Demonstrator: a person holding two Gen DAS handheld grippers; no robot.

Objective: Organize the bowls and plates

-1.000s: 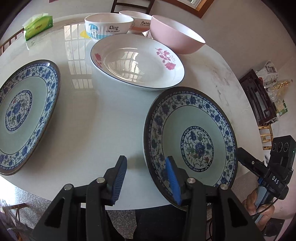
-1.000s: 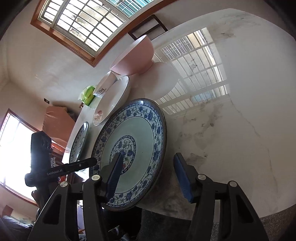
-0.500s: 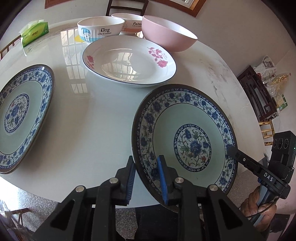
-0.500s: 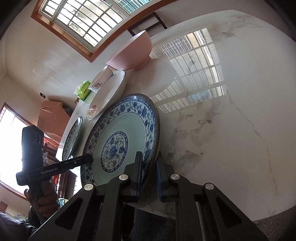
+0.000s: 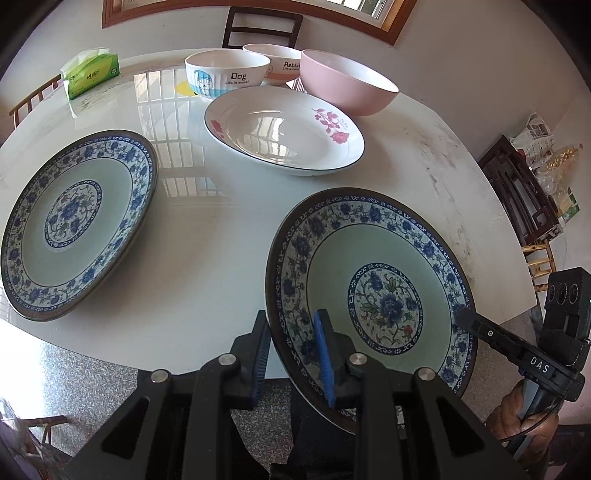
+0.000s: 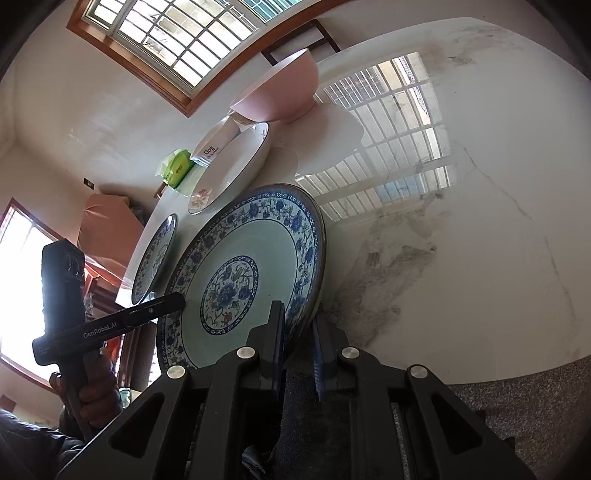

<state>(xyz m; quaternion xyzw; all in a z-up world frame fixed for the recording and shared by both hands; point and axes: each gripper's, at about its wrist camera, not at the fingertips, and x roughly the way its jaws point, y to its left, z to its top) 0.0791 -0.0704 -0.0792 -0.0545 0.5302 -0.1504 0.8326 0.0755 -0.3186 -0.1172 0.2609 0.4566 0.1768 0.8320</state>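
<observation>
A blue-patterned plate (image 5: pixel 380 295) is lifted off the table's near edge. My left gripper (image 5: pixel 293 354) is shut on its left rim. My right gripper (image 6: pixel 297 347) is shut on its right rim, and the plate (image 6: pixel 255 266) stands tilted in the right wrist view. A second blue-patterned plate (image 5: pixel 74 221) lies on the table at the left. A white plate with pink flowers (image 5: pixel 284 129) lies further back. Behind it stand a "Dog" bowl (image 5: pixel 227 74), a "Rabbit" bowl (image 5: pixel 277 61) and a pink bowl (image 5: pixel 347 83).
The white marble table (image 5: pixel 207 251) has a rounded near edge. A green tissue pack (image 5: pixel 90 72) lies at the far left. A dark chair (image 5: pixel 262 27) stands behind the bowls. A wooden rack (image 5: pixel 517 192) with bags stands off the table's right side.
Both grippers closed on the near plate's rim, left on its left side, right on its right. The plate has since risen off the table and tilted.
</observation>
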